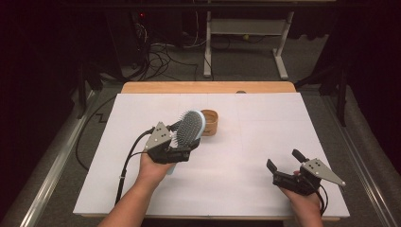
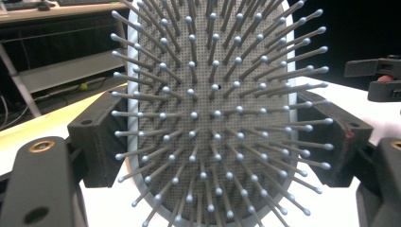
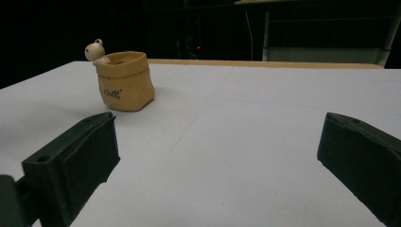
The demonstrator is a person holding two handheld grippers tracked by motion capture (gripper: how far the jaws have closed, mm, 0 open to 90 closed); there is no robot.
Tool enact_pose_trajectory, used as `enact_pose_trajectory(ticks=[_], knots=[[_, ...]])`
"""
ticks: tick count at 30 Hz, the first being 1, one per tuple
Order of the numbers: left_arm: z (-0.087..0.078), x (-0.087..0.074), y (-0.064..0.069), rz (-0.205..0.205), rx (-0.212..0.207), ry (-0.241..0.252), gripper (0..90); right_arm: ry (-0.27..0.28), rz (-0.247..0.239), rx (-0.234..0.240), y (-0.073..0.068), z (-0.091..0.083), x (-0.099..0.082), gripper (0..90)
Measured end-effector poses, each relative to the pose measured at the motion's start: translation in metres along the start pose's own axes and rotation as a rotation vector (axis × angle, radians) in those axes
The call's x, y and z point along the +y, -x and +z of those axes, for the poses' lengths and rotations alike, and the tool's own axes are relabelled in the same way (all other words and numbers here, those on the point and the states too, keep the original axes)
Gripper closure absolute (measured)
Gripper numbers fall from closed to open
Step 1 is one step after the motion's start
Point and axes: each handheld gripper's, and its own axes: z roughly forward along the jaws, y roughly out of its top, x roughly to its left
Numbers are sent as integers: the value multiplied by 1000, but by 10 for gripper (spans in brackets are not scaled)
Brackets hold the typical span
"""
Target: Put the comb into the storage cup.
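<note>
White table surface [image 1: 265, 142]: a pale-blue oval paddle hairbrush [image 1: 190, 126] is being clamped by the left gripper [image 1: 182, 152] beside a tan sack-shaped pot [image 1: 210, 122]; the right gripper [image 1: 285, 164] is being held well apart, jaws spread and empty.

Landmark = pot [image 1: 211, 122], sitting on the table [image 1: 265, 123] left of centre, toward the far edge. Hairbrush [image 1: 189, 128] just beside the pot on its left, raised off the table, head overlapping the pot's left rim in the high view. Left gripper [image 1: 176, 147] nearer than the pot and to its left, around the hairbrush. Right gripper [image 1: 283, 166] well apart from the pot, near and to its right, low over the table.
</note>
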Motion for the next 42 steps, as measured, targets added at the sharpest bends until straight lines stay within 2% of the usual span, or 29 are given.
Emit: enact_pose_trajectory(ticks=[6,14,22,35,38,42], knots=[[1,-1,6,26,-18,-2,201,-15,0,3,-1,1,0,3],[0,-2,12,17,-36,10,200,-32,1,7,-3,4,0,3],[2,-4,18,28,-50,3,200,-41,-10,22,-9,8,1,3],[4,-6,21,39,-38,1,200,-72,-25,64,-22,19,3,2],[4,-6,21,39,-39,-1,201,-81,-20,88,-26,22,4,2],[3,-5,21,41,-37,5,201,-85,-35,97,-32,25,7,2]])
